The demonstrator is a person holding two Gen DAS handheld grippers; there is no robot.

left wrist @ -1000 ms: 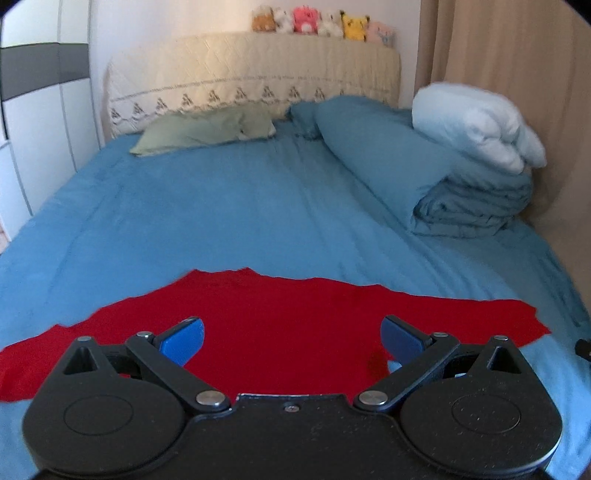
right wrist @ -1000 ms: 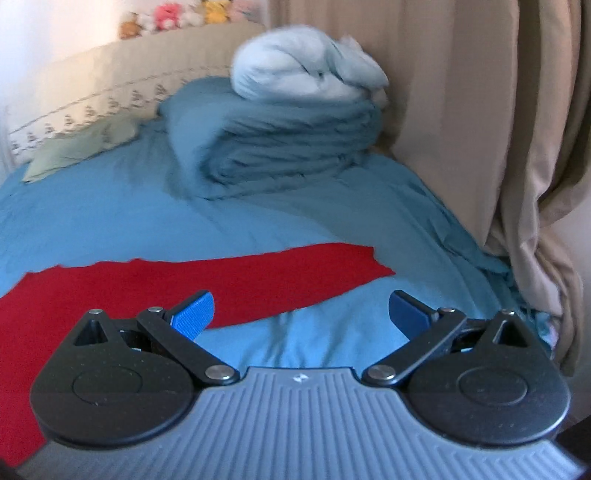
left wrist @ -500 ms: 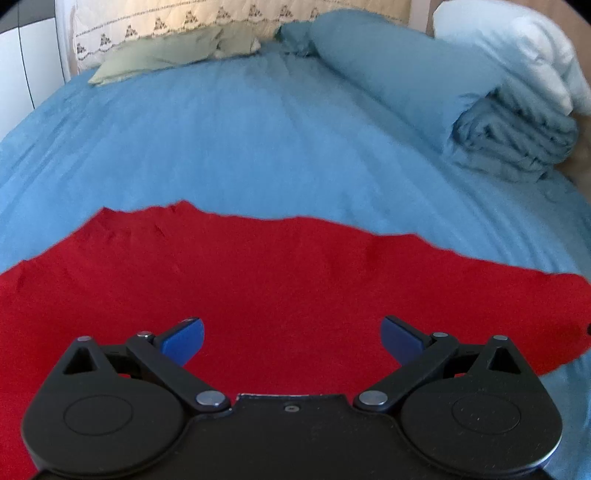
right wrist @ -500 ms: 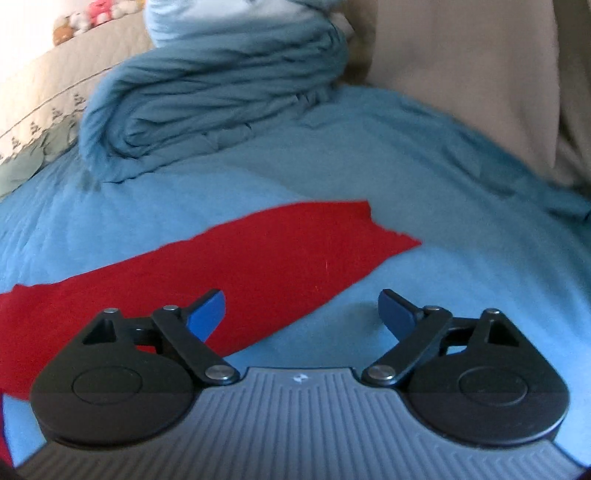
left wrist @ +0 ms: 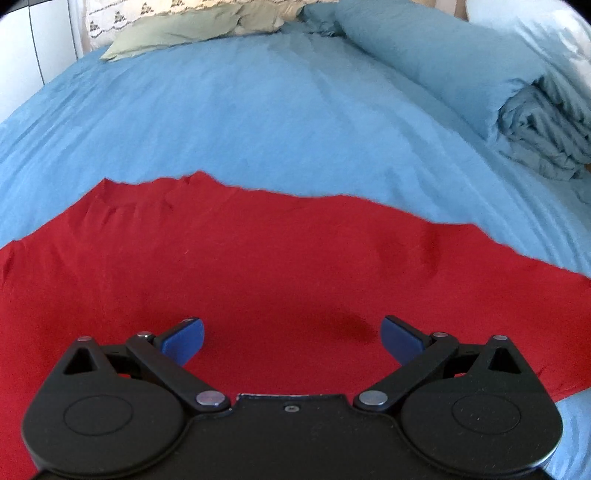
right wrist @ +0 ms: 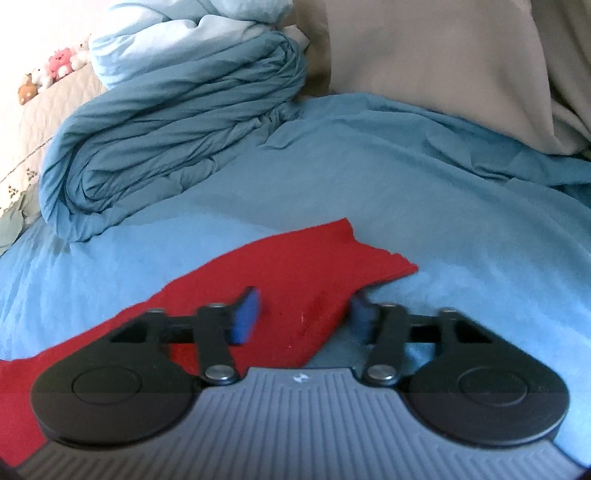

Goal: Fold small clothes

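Down at the near edge of the bed, the left wrist view shows the left gripper (left wrist: 291, 338) low over a red garment (left wrist: 277, 258) spread flat on the blue bedsheet (left wrist: 258, 110). Its jaws stand wide apart, with nothing pinched; only the flat red cloth lies under the gap between the two blue pads (left wrist: 184, 339). The garment fills the lower half of this view, its far edge running ragged across the sheet, which suggests it was laid out flat so that an edge can be lifted and folded over. Further back lie a green pillow (left wrist: 173, 33) and a rolled blue duvet (left wrist: 480, 74), well apart from the cloth.

From the right wrist view, the right gripper (right wrist: 303, 317) sits over the garment's right end (right wrist: 314, 266), where the red cloth narrows to a corner on the sheet. Its jaws are closing, already about halfway in, and a strip of the red fabric lies between the blurred pads; they do not appear to press on it yet. Judging by this, the step in hand is a grasp of that end, with the left gripper placed to take the middle part. Behind stand the duvet, a beige curtain (right wrist: 443, 55) and some plush toys (right wrist: 55, 66) on the headboard.
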